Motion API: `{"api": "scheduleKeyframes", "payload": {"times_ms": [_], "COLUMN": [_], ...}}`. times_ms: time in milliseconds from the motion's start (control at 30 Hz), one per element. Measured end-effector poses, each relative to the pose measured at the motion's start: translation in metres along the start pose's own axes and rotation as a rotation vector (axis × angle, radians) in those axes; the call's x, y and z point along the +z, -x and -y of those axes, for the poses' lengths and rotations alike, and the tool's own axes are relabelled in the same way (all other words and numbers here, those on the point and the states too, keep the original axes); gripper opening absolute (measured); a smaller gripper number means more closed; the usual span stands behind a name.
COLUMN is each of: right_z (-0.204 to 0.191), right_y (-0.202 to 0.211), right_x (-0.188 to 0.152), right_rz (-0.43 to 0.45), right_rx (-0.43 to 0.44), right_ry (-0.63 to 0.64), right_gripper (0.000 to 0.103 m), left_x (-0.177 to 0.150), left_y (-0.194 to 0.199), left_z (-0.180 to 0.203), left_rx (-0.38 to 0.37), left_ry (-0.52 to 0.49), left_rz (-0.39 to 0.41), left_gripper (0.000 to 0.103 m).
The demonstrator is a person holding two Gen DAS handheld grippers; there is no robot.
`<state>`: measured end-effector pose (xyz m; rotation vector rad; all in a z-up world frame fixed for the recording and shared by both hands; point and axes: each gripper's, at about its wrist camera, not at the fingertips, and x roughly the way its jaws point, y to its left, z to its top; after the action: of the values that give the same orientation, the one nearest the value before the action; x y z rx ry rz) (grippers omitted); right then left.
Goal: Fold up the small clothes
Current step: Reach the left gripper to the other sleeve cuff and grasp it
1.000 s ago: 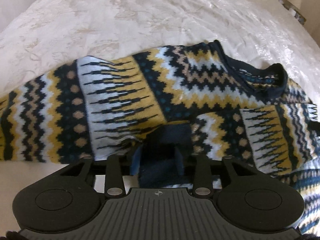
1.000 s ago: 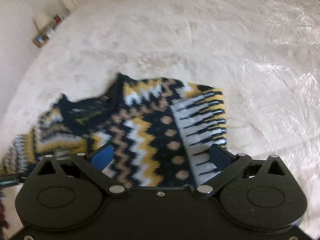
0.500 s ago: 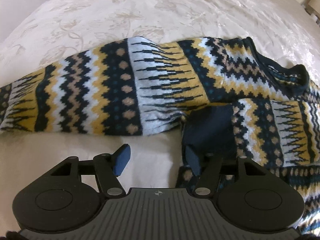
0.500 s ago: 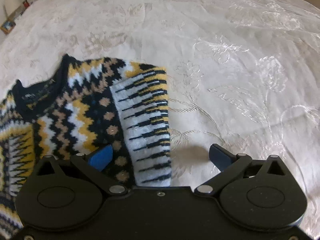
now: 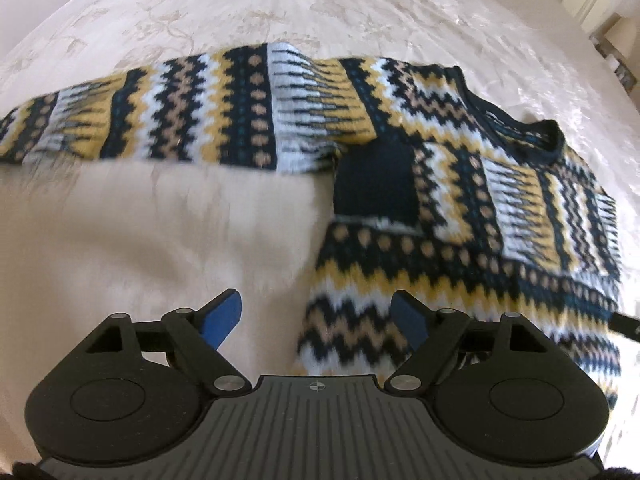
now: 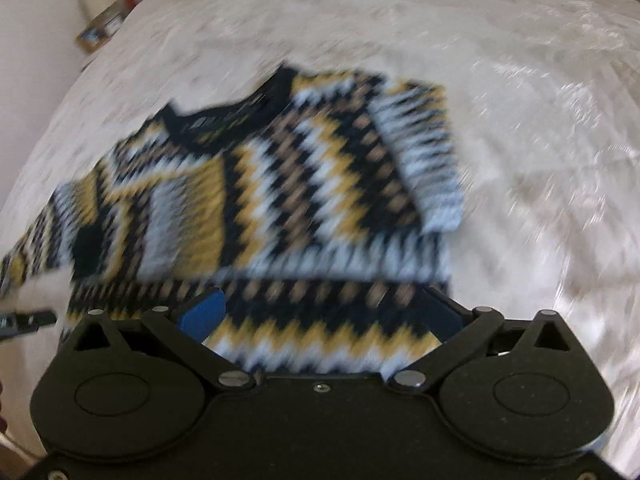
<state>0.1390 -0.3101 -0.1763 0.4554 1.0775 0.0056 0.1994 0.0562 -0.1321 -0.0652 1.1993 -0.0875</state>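
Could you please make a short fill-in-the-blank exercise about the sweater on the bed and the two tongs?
1. The patterned sweater lies on a cream ____.
2. The left tongs stand ____, with nothing held between the blue pads.
3. One sleeve lies stretched out flat; the other sleeve is ____ over the body.
4. The collar is dark ____.

Missing words: bedspread; open; folded; navy

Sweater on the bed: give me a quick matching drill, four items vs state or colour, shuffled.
Items:
1. sweater
2. outstretched sleeve
3. left gripper
4. bedspread

States:
A. cream, embossed
B. jaws open, nothing between the pads
C. navy, yellow and white zigzag knit
D. lying flat, stretched out sideways from the body

Pairs: 1-C, 2-D, 3-B, 4-A
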Motion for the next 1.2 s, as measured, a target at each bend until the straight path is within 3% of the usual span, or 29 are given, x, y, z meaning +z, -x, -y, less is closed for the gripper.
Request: {"api": "scheduleKeyframes", "payload": {"times_ms": [267, 533, 867, 1200], "right_z": [-0.018, -0.020, -0.045, -0.096], "right_y": [0.008, 0.019, 0.032, 0.029], "right_x": [-0.038, -0.047, -0.044, -0.034], "right_rz": [-0.029, -0.007, 0.033, 0.031], "right_rx": [0.046, 0.074, 0.076, 0.089], "right_ry": [0.029, 0.017, 0.018, 0.049], "right_gripper": [0.103, 0.103, 0.103, 0.103], "left_x": [-0.031, -0.034, -0.009, 0.037], "left_y": [0.022, 0.035, 0.037, 0.033], "left_z": [-0.009, -0.044, -0.129, -0.216], "left_rx": [0.015, 0.028, 0.056, 0.068], "left_ry": [0.050, 0.141, 0.307, 0.414], "left_rz": [0.009, 0.045, 0.101, 0.164], "left_gripper": [0.083, 0.083, 0.083, 0.083]}}
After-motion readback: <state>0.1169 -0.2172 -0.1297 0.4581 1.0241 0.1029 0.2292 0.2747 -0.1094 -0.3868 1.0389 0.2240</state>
